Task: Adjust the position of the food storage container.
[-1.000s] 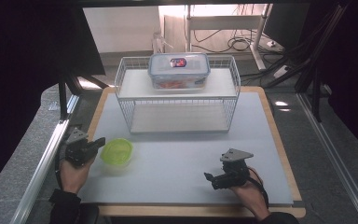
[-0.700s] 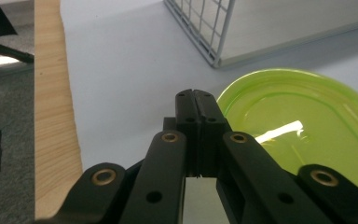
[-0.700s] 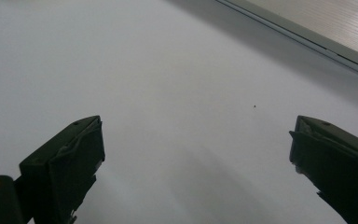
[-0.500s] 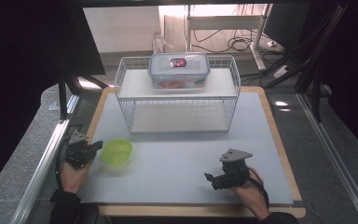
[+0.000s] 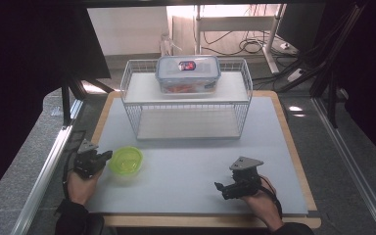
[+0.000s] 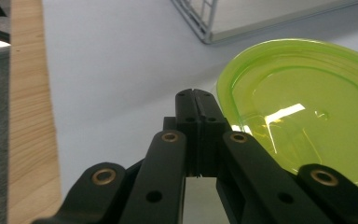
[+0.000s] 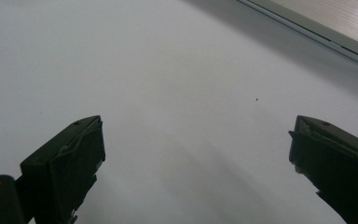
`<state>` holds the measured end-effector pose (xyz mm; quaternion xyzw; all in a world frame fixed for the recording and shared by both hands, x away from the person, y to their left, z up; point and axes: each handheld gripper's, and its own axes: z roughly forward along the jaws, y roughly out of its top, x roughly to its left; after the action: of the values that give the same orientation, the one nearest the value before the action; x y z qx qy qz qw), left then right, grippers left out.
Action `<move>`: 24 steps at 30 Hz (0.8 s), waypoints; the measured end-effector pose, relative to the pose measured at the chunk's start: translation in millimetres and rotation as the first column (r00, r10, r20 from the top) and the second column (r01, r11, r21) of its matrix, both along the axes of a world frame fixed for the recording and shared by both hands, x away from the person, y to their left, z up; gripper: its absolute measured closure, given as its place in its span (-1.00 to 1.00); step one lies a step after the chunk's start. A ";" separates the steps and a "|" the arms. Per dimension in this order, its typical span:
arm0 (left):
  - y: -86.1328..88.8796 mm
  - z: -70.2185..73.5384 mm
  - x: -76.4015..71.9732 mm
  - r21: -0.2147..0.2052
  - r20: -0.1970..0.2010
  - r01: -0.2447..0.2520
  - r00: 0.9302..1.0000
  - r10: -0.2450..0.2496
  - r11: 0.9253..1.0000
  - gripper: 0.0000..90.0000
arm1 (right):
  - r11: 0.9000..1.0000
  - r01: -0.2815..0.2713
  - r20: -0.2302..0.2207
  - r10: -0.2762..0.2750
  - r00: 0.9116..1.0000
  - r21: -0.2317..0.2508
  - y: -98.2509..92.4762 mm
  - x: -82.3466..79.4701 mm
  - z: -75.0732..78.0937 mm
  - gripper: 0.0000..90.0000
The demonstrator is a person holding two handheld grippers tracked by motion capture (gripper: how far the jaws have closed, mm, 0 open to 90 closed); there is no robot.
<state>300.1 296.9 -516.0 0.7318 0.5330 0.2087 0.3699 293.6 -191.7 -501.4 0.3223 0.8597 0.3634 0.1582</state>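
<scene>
Approach step. My left gripper (image 6: 196,100) jaws pressed together, empty; green lid (image 6: 303,112) just right of fingertips, apart. My right gripper (image 7: 196,154) jaws wide, empty, idle. Next, likely: open left jaws, take lid rim.

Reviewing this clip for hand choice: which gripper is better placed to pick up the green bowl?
Left. The left gripper sits right beside the green bowl, though its jaws are shut and must open first. The right gripper is open but far across the mat.
</scene>
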 end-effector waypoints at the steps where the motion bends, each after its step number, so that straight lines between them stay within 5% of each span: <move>1: -2.2 0.0 -0.4 -0.001 0.000 0.007 1.000 -0.007 1.000 1.00 | 1.000 0.000 -0.001 0.000 1.000 0.001 0.0 0.0 -0.2 -0.92; 24: -57.5 4.9 -19.0 -0.018 -0.024 0.172 0.985 -0.172 0.985 0.99 | 1.000 0.002 -0.006 -0.002 1.000 -0.013 0.5 -0.1 -0.8 -0.92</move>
<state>281.1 239.3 -511.1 0.7746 0.4744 0.1622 0.3855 293.5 -191.2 -502.2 0.3234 0.8621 0.3567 0.1580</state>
